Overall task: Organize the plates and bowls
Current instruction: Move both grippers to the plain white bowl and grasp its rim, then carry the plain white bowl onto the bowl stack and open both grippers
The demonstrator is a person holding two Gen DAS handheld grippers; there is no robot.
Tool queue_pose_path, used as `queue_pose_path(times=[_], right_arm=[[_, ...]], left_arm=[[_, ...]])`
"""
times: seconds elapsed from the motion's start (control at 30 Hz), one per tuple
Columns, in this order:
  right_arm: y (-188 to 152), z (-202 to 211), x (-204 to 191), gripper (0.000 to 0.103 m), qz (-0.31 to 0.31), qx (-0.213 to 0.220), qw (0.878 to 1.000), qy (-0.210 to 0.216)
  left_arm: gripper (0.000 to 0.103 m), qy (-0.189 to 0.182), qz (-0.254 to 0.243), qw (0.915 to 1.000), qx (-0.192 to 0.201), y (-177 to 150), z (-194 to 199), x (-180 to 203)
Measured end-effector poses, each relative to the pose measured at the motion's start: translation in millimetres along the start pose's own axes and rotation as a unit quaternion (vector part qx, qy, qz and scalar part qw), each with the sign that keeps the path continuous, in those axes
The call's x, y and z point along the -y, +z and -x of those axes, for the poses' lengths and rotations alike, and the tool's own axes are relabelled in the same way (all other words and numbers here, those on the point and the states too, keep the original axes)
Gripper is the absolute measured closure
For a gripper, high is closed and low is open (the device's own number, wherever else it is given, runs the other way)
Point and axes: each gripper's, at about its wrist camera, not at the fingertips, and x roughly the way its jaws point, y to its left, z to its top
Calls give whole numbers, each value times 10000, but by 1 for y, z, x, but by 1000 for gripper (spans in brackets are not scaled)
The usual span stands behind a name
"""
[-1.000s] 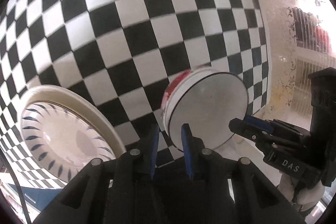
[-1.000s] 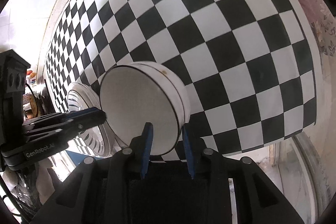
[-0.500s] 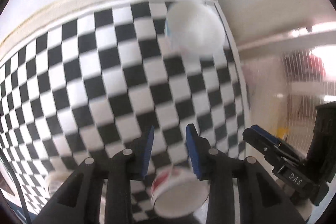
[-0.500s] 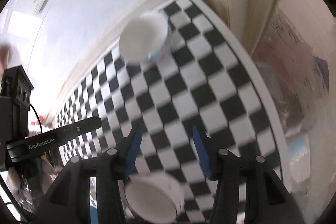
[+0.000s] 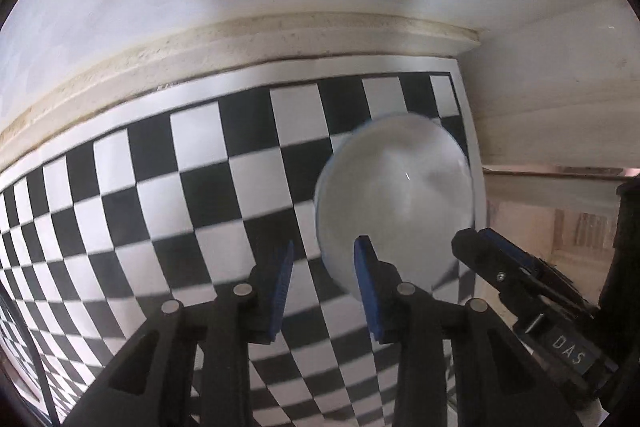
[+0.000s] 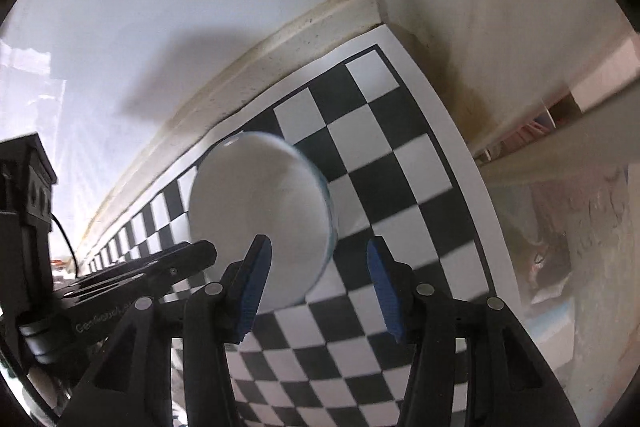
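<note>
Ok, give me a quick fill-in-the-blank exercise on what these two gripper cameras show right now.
1. The white bowl sits on a black-and-white ____ mat.
2. The left hand-held gripper holds ____.
3. The right hand-held gripper has its jaws ____.
4. The bowl sits near the mat's far ____ corner.

Answers: checkered; nothing; open; right

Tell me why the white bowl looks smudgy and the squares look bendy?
Left wrist view: the white bowl is smeared by motion blur, and the fisheye lens curves the checkered cloth. Right wrist view: the bowl's edge is soft too, and a dark shadow falls on the wall.
</note>
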Motion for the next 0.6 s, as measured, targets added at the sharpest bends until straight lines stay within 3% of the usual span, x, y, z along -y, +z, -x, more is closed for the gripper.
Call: queue_pose_path(times=[0.07,0.1,0.17,0.2,0.33,0.6], right_arm=[[4,-9,-4,63,20,-40,10000,-83],[6,-12,-4,73,25,-71,9999,-106],[10,-20,-4,86,15,-163,9997,-191],[11,-23,-4,94,14,-191,9995,-231],[13,-27,-4,95,49,-198,9991,-372],[11,-21,-6,96,110,-151,9991,-393]], left_arm=[[74,114,-72,9999,31,4,-4,1],[75,176,-95,9998,77,7,-6,1],[87,232,-144,9996,97,11,-10,1],[87,217,-157,9996,59,12,-13,1],[93,128,-226,9997,47,15,-22,5],[93,240,-316,9991,126,7,-17,20]])
